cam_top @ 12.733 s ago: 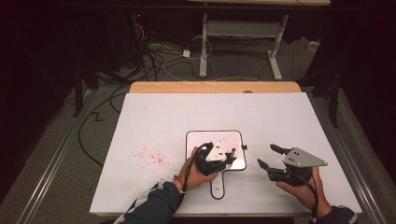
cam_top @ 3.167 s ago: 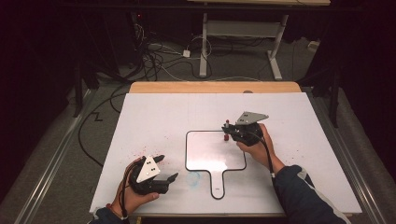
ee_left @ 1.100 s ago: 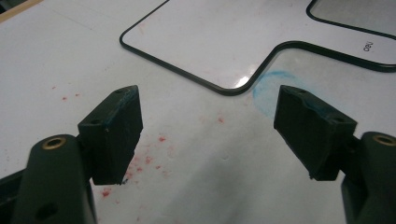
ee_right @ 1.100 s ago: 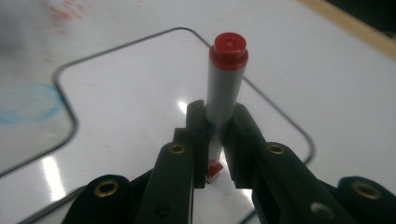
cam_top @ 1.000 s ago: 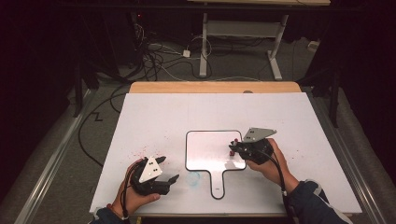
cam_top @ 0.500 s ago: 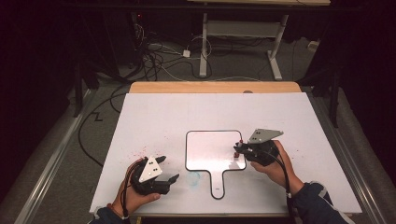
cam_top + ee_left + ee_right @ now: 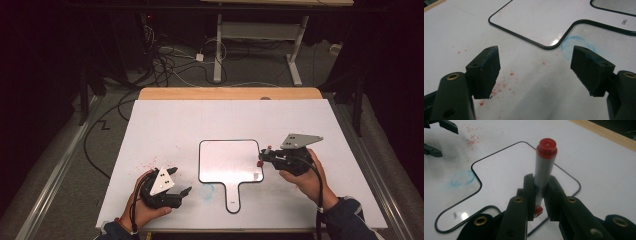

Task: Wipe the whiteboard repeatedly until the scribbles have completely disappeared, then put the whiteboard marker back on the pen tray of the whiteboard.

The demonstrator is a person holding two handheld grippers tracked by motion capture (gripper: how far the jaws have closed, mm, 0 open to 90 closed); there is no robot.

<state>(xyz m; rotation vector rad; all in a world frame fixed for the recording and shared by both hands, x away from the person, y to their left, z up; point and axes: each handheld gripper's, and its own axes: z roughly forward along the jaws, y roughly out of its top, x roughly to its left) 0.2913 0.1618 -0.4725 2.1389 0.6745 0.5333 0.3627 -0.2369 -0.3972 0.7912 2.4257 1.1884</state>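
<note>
Overhead light is falling on my white table (image 7: 165,125), leaving the floor and room beyond lying in near darkness. Glare is pooling on the whiteboard (image 7: 554,43) edge in my left gripper view. Soft shadows are trailing under my jaws; nearest jaw parts are blurring slightly.

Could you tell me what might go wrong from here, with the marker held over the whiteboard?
The right gripper clamps the marker low on its barrel, so the long free end could pivot or slip. The red end sits close above the whiteboard and could leave a stray mark. The blue smudge lies near the open left gripper and could smear if brushed.
</note>
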